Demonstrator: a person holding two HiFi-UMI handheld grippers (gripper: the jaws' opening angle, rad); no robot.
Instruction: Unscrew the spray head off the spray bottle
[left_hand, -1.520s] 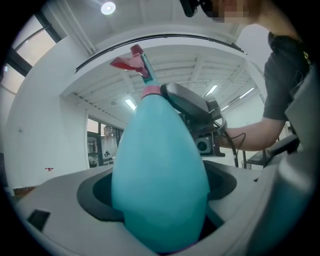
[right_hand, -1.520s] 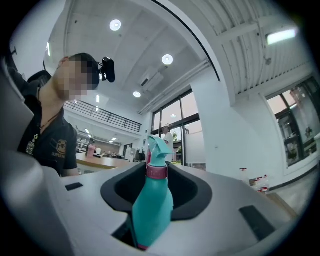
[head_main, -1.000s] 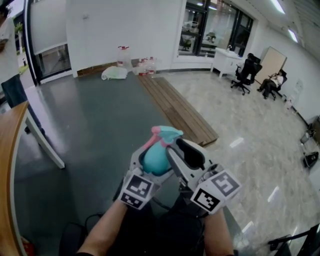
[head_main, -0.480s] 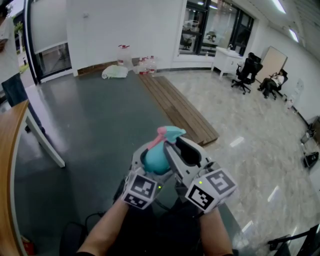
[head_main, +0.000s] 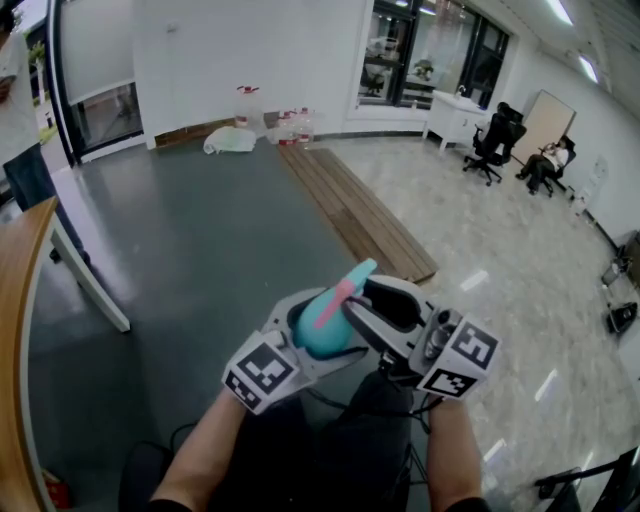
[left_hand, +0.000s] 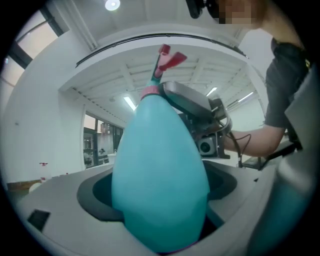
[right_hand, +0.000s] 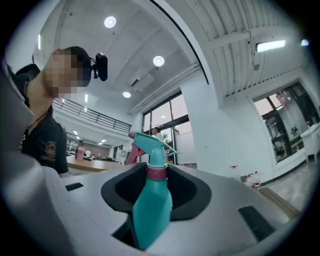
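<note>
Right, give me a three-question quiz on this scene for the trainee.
1. True or false: the spray bottle stands on the floor.
2. The right tongs sit around the bottle's: A base, B pink collar, C trigger.
3. Which tongs hold the teal body?
Key: 1 false, it is held up in the air. 2 B. 3 the left tongs.
</note>
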